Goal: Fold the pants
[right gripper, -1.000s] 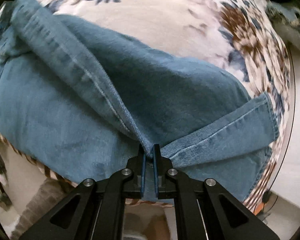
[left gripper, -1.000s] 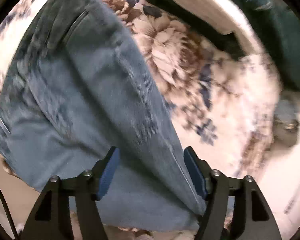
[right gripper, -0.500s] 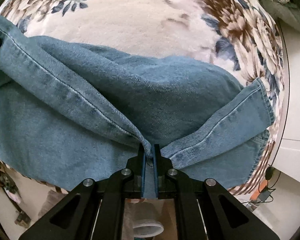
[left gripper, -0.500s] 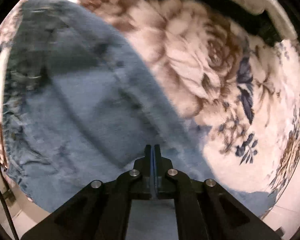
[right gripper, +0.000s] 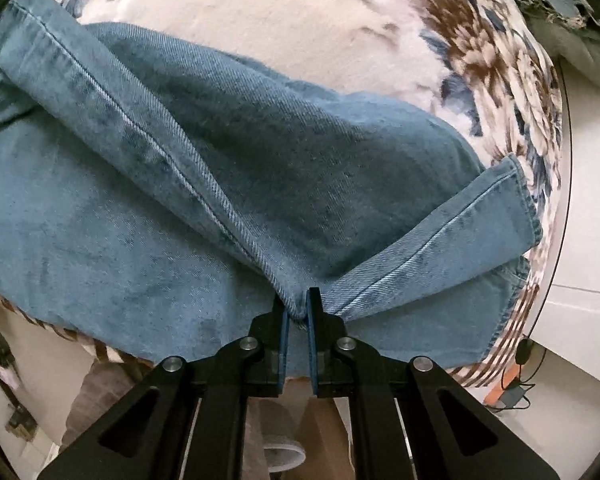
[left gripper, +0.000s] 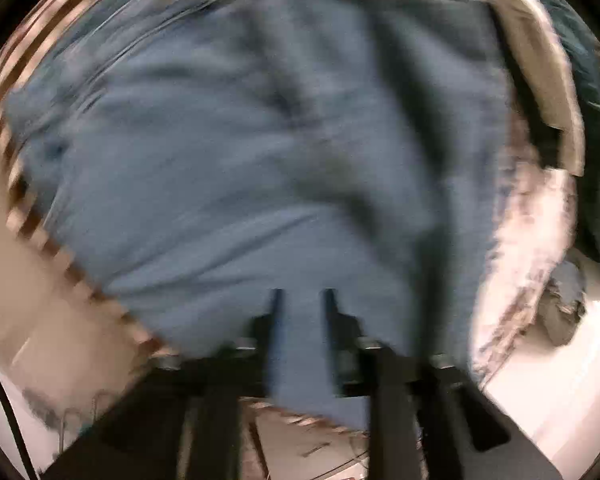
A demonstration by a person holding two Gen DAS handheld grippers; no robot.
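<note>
Blue denim pants (right gripper: 180,208) lie on a floral cloth (right gripper: 300,12). In the right wrist view one leg is folded over, its hem (right gripper: 480,216) at the right. My right gripper (right gripper: 297,308) is nearly shut, pinching the denim edge near the seam. The left wrist view is heavily blurred: the pants (left gripper: 228,140) fill it. My left gripper (left gripper: 300,300) has its fingers a little apart with denim between them.
A grey-green garment (right gripper: 572,32) lies at the far right edge of the cloth. White floor (right gripper: 588,240) and a cable with a plug (right gripper: 520,364) show beyond the table's right edge. A dark cushion (left gripper: 580,80) sits at the right in the left wrist view.
My left gripper closed on the denim half a second ago, now its fingers have parted slightly and it is moving fast. My right gripper holds the leg edge, its pads slightly wider.
</note>
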